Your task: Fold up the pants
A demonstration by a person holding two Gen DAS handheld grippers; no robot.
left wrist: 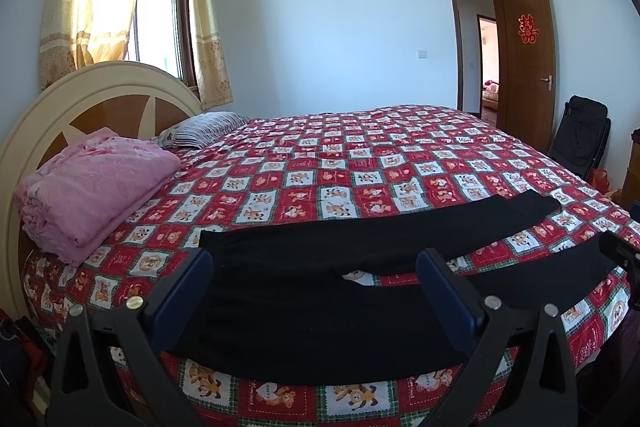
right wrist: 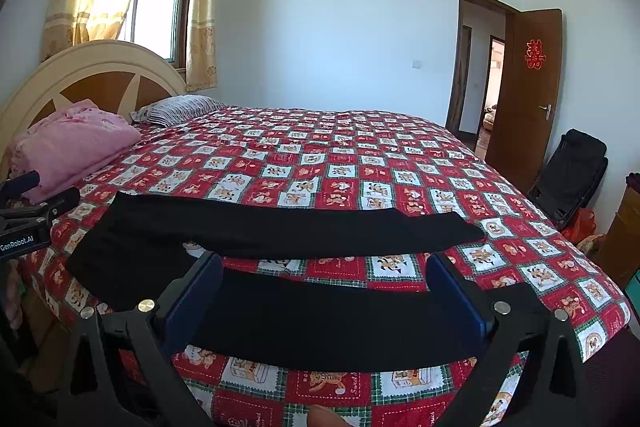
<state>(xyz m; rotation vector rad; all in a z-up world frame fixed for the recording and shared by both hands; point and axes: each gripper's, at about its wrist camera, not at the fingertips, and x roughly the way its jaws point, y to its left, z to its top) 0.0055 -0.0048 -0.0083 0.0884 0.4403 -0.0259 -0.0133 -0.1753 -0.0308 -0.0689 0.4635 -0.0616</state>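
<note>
black pants (left wrist: 320, 307) flat on bed (left wrist: 360, 163), both grippers' jaws spread

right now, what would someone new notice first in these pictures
The black pants stand out, spread flat with legs apart across the near edge of the red bear-print bedspread. Both the left gripper and right gripper hover open above them. A folded pink blanket lies by the headboard.

Black pants (left wrist: 320, 291) on red-and-white checked, bear-printed bedspread (left wrist: 360, 163)
</note>
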